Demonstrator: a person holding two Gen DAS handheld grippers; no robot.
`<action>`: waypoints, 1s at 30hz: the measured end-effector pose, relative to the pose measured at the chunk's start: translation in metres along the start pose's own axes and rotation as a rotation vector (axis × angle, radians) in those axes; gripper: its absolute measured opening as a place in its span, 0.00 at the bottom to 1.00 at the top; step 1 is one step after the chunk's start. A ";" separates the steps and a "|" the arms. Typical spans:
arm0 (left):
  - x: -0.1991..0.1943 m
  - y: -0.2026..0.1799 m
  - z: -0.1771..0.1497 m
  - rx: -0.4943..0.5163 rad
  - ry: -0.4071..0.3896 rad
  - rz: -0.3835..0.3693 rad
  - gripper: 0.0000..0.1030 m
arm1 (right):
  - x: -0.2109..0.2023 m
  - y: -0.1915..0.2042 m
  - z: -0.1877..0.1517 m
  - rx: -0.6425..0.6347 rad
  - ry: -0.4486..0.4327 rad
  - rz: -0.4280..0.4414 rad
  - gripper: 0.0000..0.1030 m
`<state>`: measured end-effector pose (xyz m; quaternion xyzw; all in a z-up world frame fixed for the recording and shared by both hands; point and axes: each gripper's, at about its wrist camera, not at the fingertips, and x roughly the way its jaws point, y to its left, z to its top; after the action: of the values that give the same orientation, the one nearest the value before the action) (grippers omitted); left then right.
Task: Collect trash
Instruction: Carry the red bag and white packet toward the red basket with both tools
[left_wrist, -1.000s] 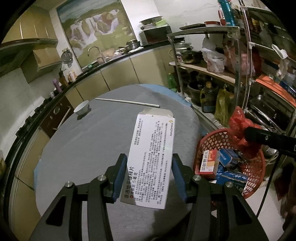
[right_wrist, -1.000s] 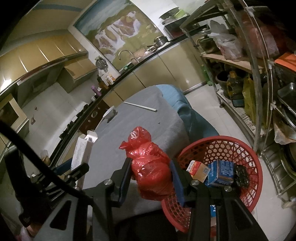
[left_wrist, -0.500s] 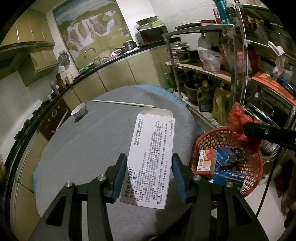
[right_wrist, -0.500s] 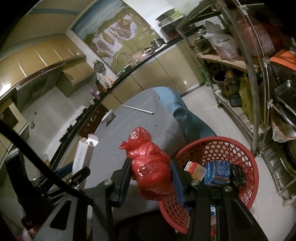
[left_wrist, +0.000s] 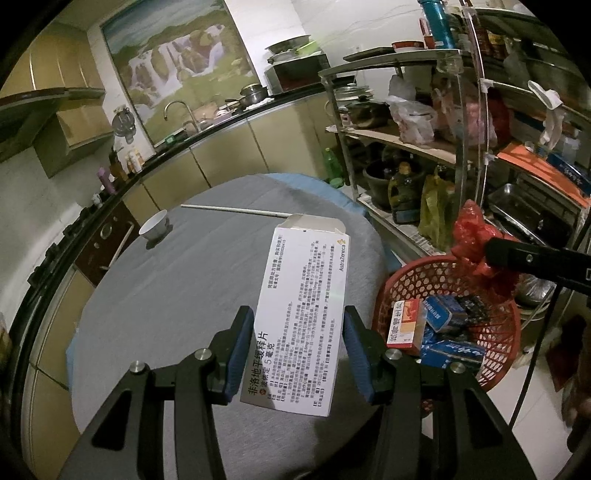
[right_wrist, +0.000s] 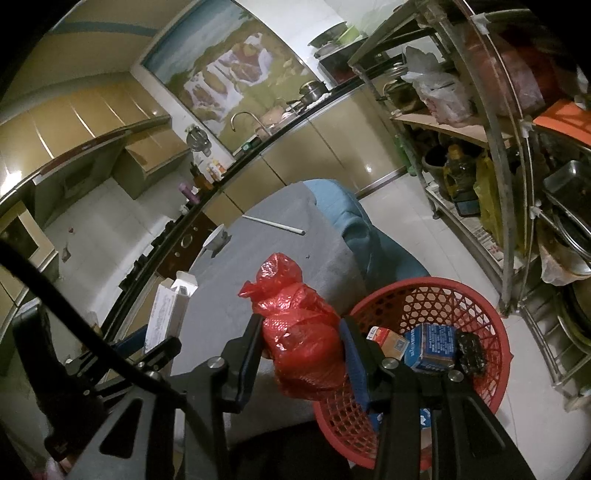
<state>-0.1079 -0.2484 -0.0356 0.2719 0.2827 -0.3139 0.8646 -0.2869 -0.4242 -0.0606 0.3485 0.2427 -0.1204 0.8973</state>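
On white box (left_wrist: 301, 317) — "AstraZeneca"

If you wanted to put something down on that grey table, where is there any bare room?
Most of the grey table is bare: the wide stretch between the small white bowl, the long white rod at the far side, and the near edge. The crowded spots are the red basket beside the table, already holding boxes, and the metal shelves.

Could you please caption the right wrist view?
Right hand-held gripper holds a crumpled red plastic bag beside a red mesh basket.
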 end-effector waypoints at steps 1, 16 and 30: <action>0.000 -0.001 0.000 0.002 -0.002 0.000 0.49 | 0.000 0.000 0.000 -0.001 -0.001 -0.001 0.44; -0.003 -0.009 0.005 0.032 -0.011 -0.007 0.49 | -0.011 -0.006 0.001 0.022 -0.021 -0.005 0.44; -0.005 -0.025 0.010 0.077 -0.017 -0.022 0.49 | -0.021 -0.016 0.002 0.050 -0.036 -0.019 0.44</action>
<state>-0.1256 -0.2698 -0.0324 0.2994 0.2660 -0.3362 0.8524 -0.3103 -0.4363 -0.0576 0.3663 0.2266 -0.1413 0.8913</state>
